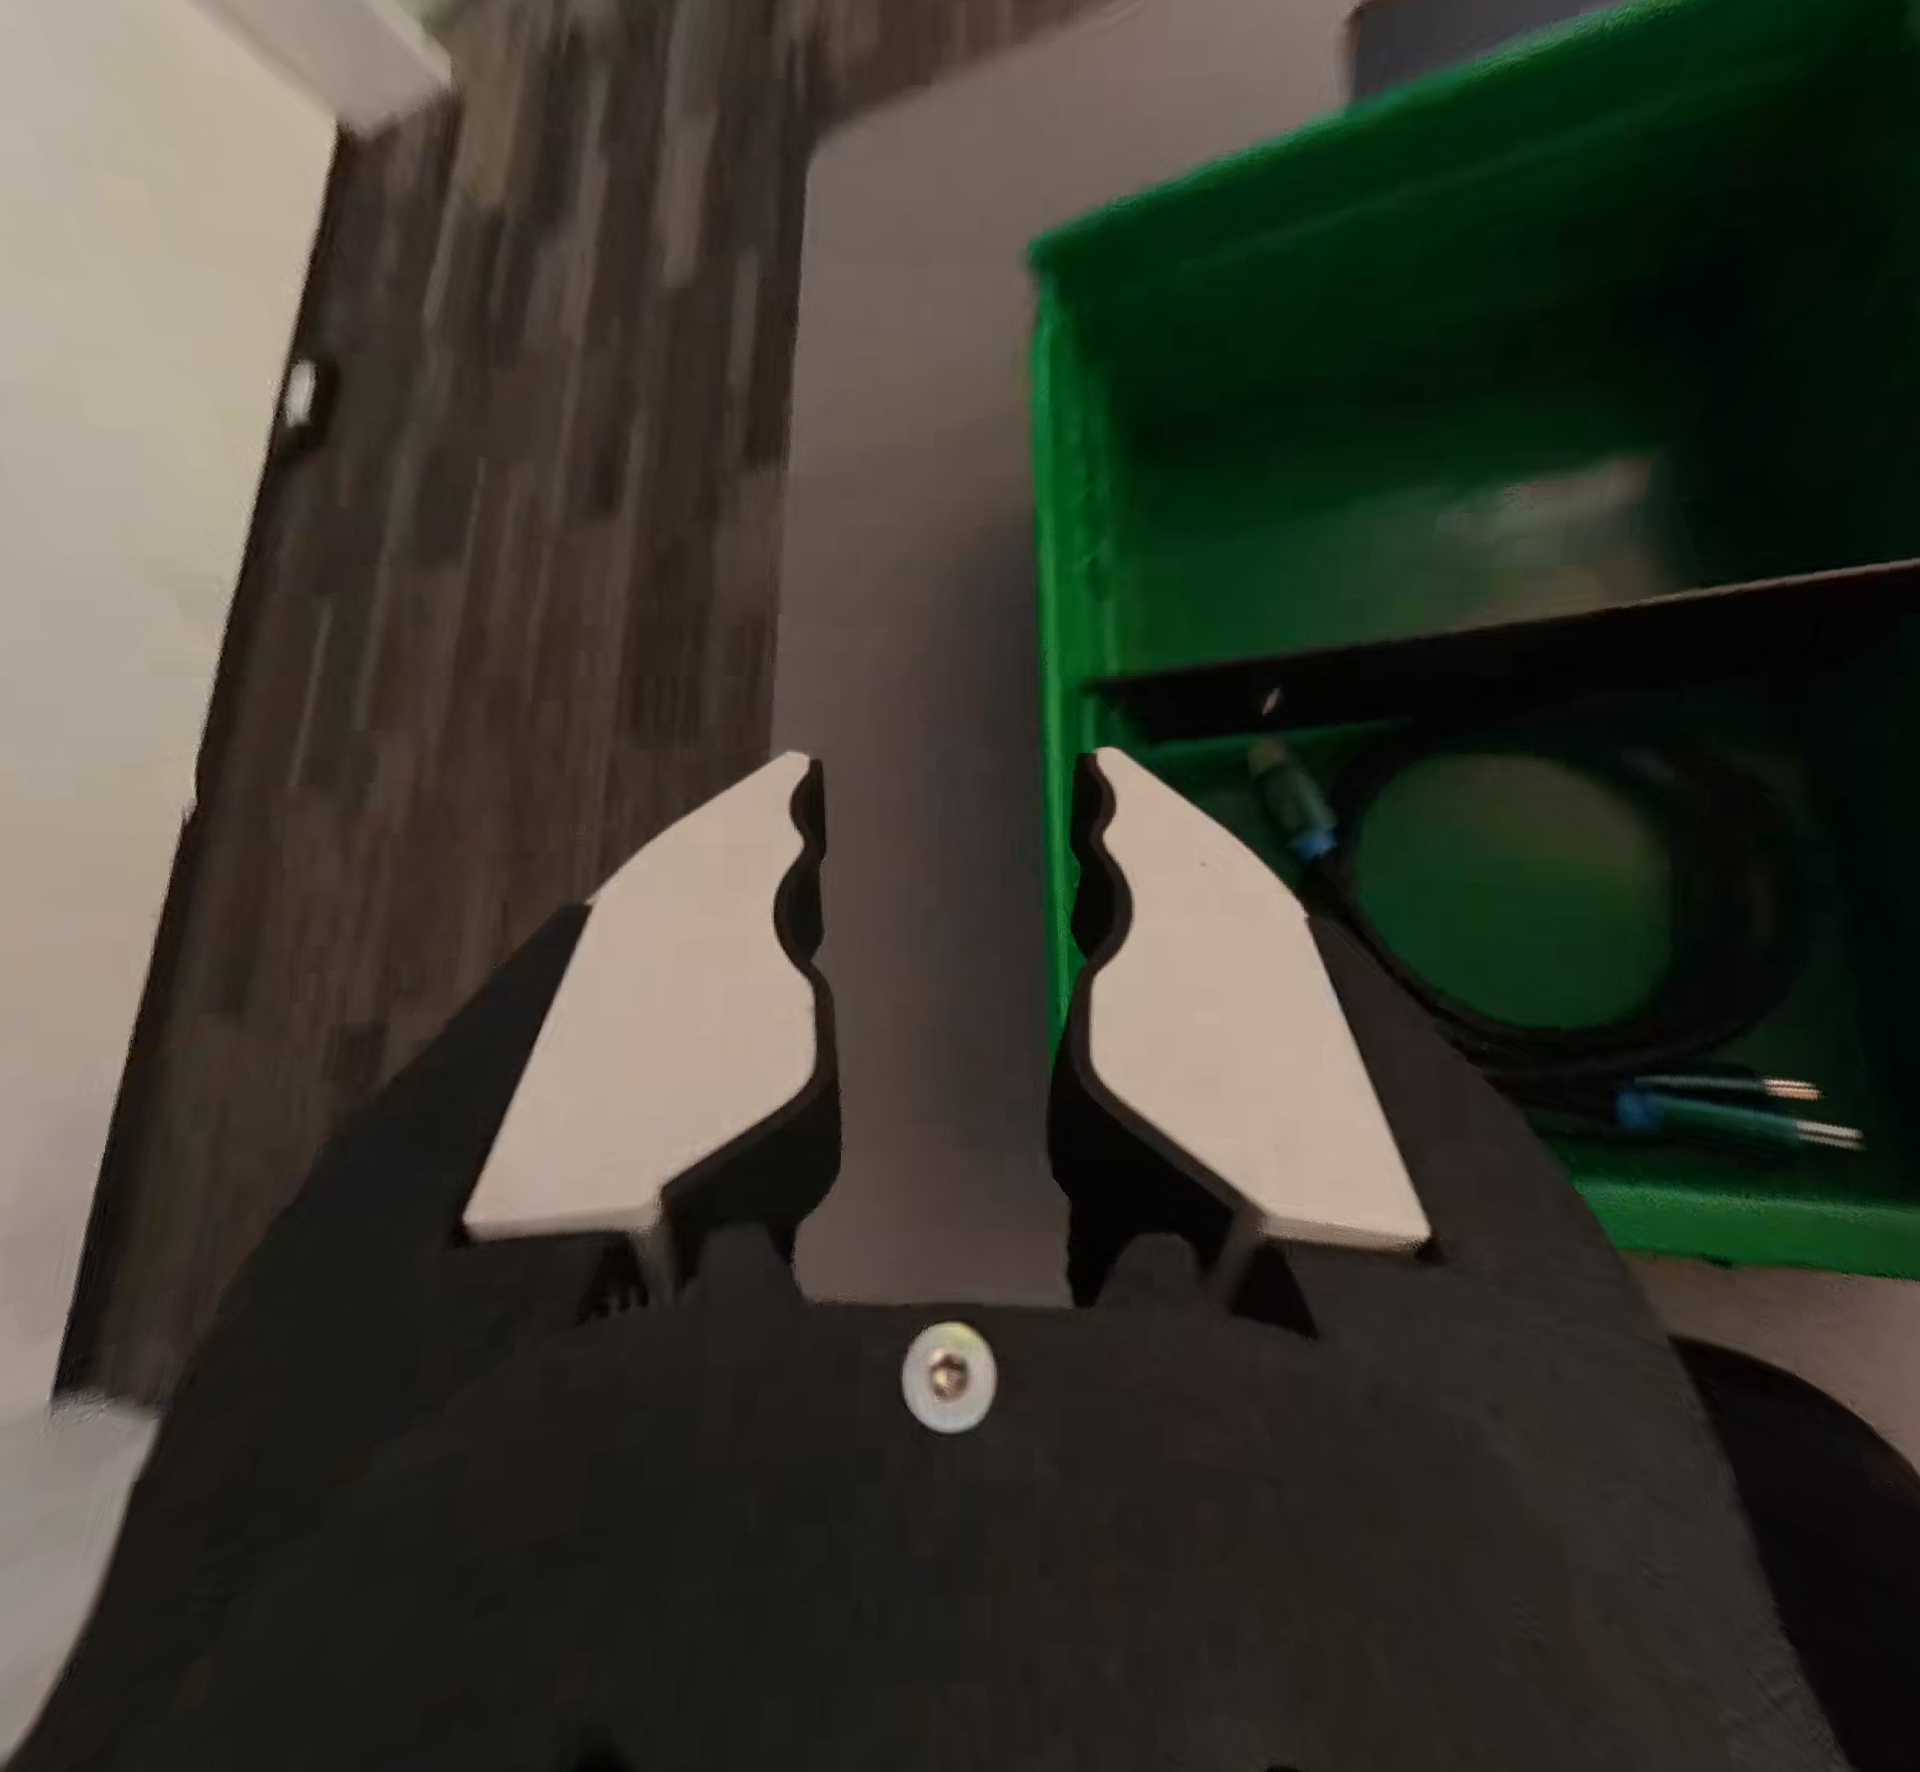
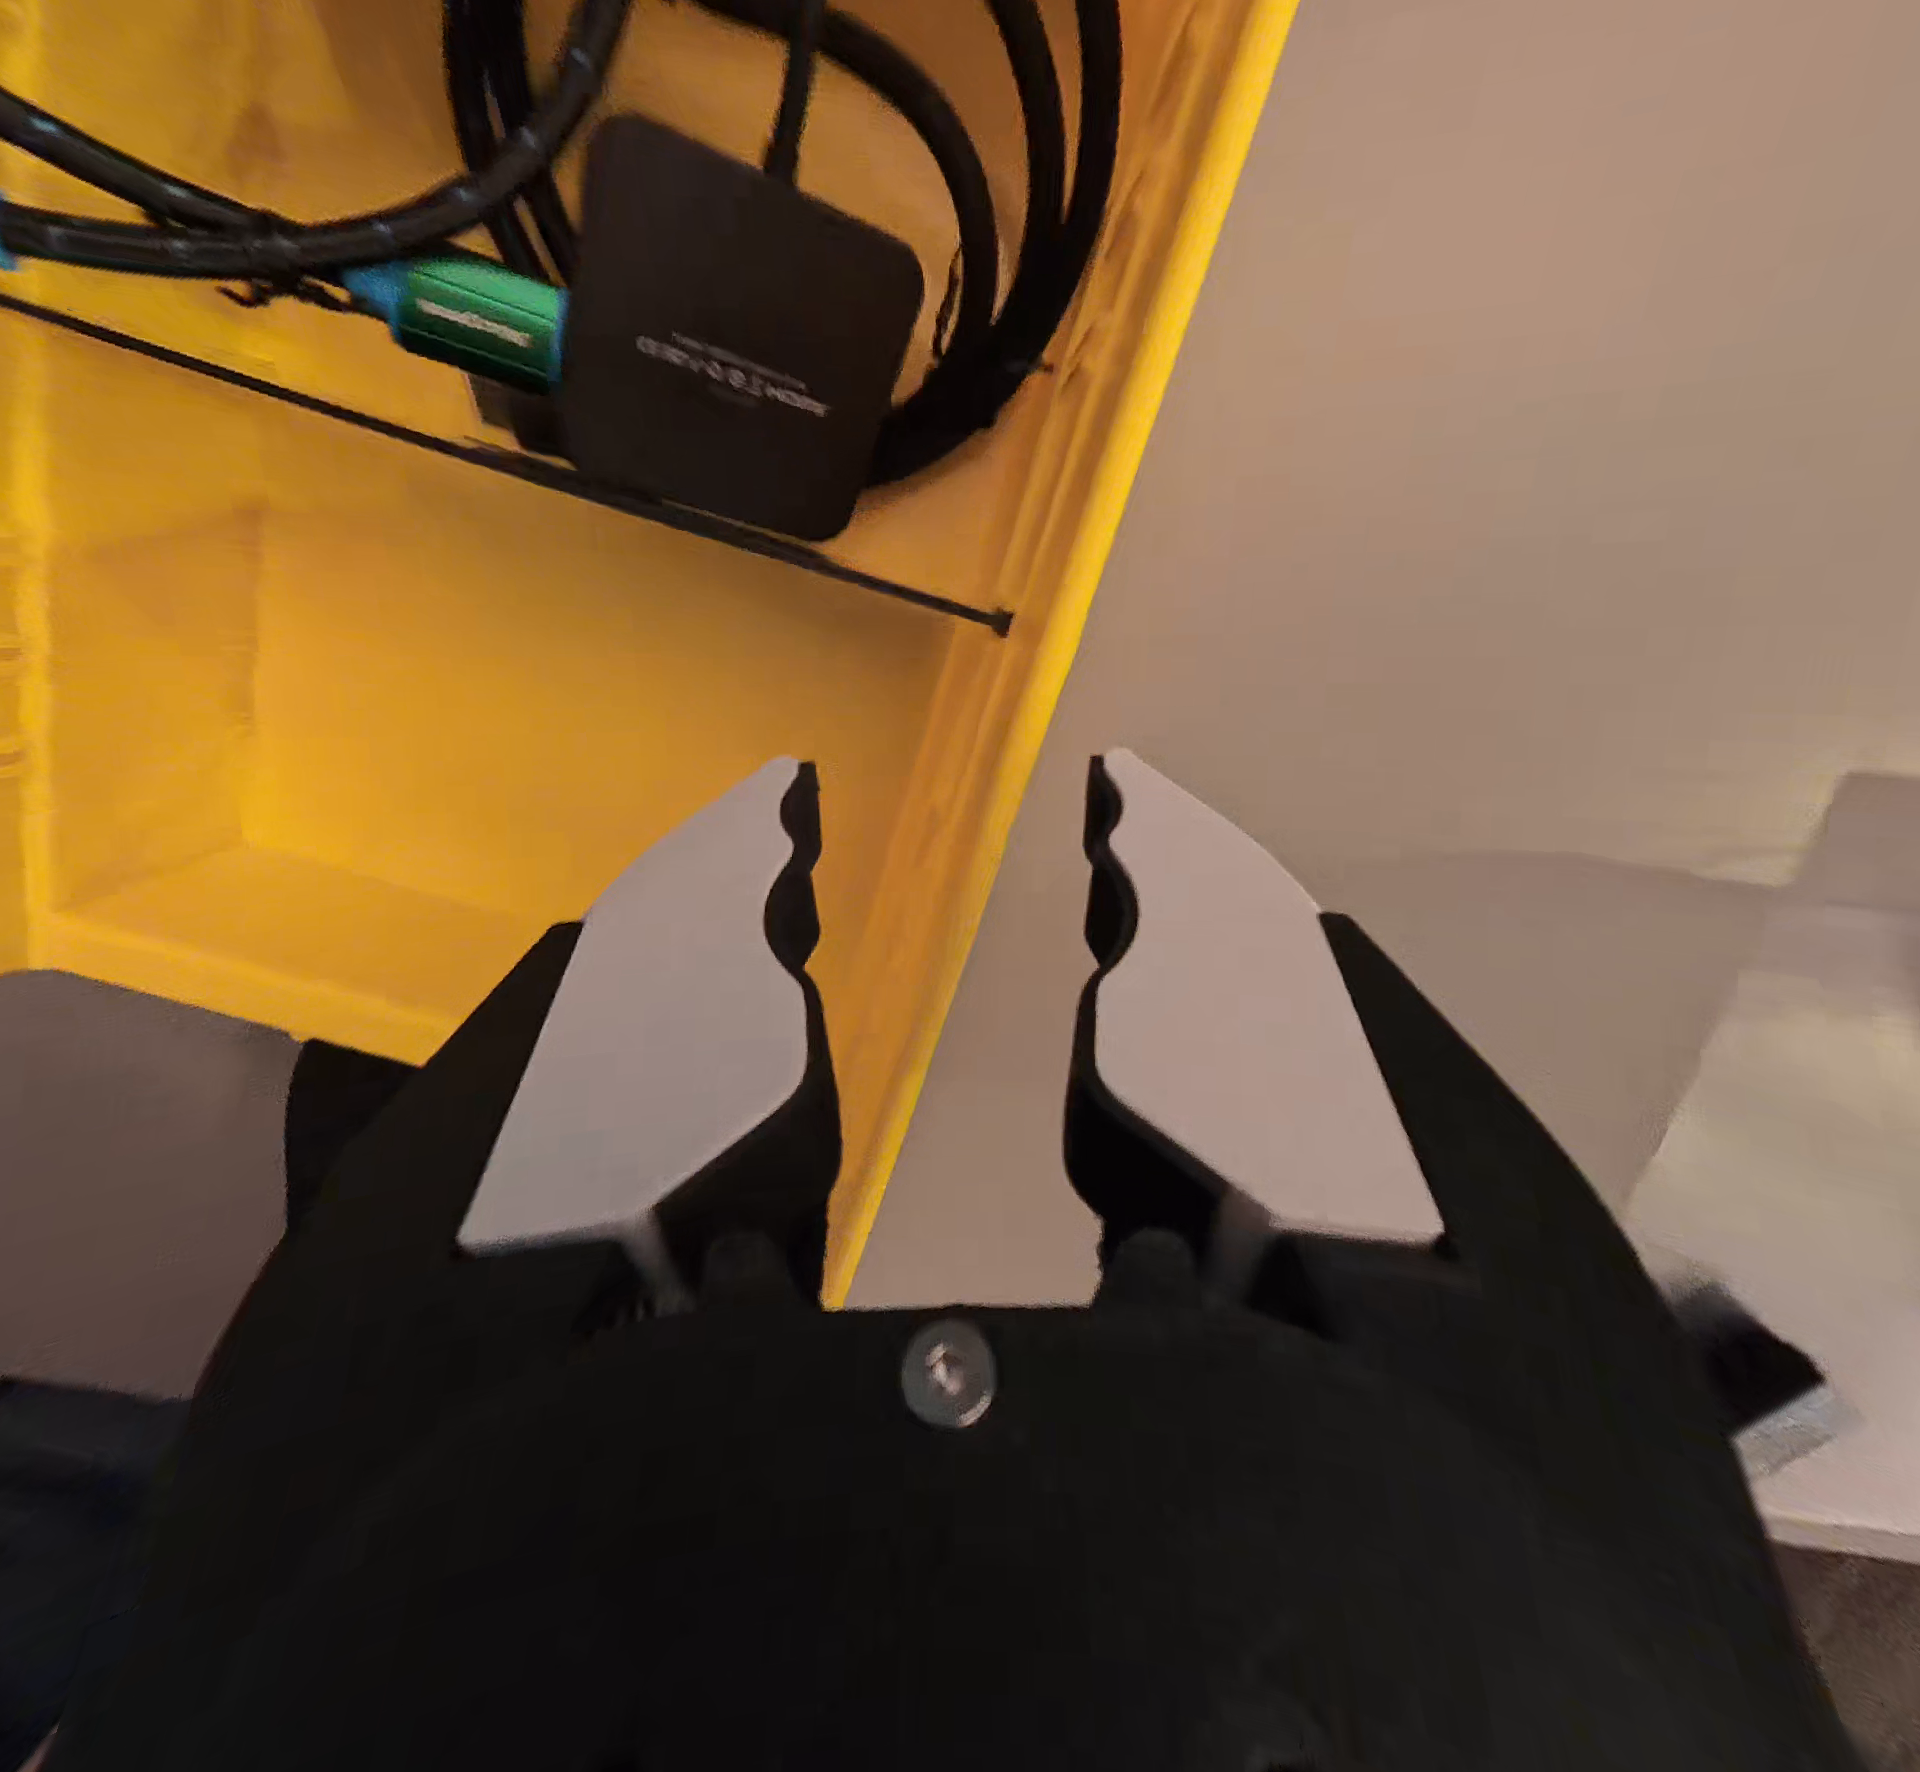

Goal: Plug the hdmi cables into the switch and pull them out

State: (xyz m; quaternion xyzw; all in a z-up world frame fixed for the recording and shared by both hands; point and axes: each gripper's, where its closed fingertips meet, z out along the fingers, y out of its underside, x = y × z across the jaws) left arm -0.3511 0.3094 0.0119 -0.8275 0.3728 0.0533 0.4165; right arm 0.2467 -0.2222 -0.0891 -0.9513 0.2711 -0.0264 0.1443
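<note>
While both grippers gape, green bin, yellow bin

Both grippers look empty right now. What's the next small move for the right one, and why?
Probably swing the right gripper up and left, toward the green plug that sits at the side of the black switch in the yellow bin. Its jaws are open and empty, over the bin's rim, short of the plug. Whether the plug is fully seated I cannot tell.
</note>
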